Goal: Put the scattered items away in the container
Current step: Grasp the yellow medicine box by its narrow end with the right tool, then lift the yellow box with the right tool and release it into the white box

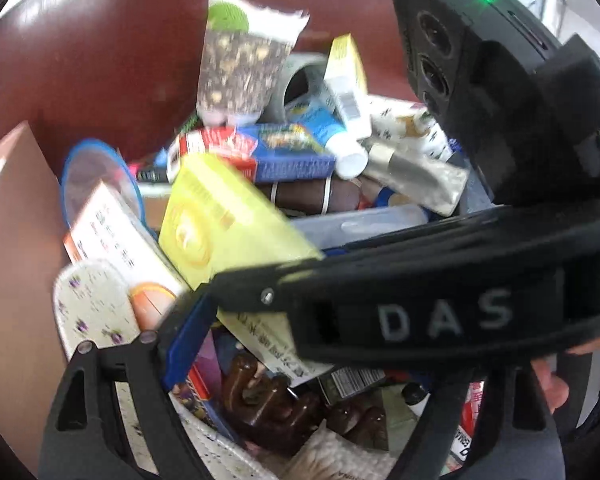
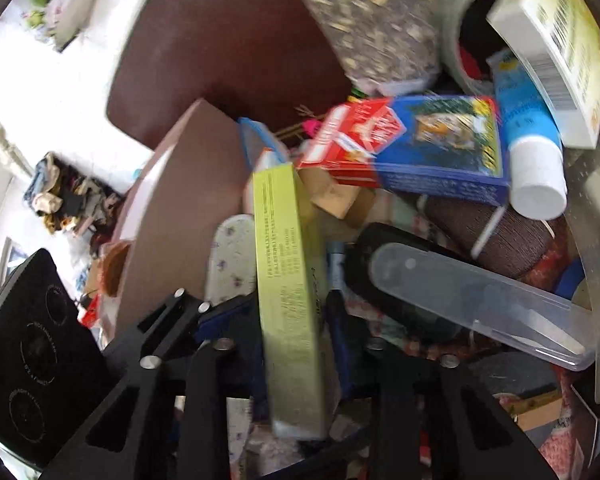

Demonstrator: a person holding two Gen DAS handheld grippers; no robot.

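your right gripper (image 2: 290, 312) grips the yellow-green box (image 2: 288, 280) above the nearly full container (image 2: 188, 208); your left gripper's (image 1: 320, 360) state i cannot tell.

A yellow-green box (image 2: 290, 300), flat and elongated, is seen on edge above a cardboard box (image 2: 188, 216) crammed with a red-blue carton (image 2: 412, 144), white-capped tube (image 2: 534, 168) and clear case (image 2: 476, 300).

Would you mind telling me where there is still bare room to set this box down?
Inside the cardboard container none shows: the yellow-green box held in the right gripper hangs over a heap with the red-and-blue carton and clear plastic case. Bare dark-brown tabletop lies beyond the container's wall.
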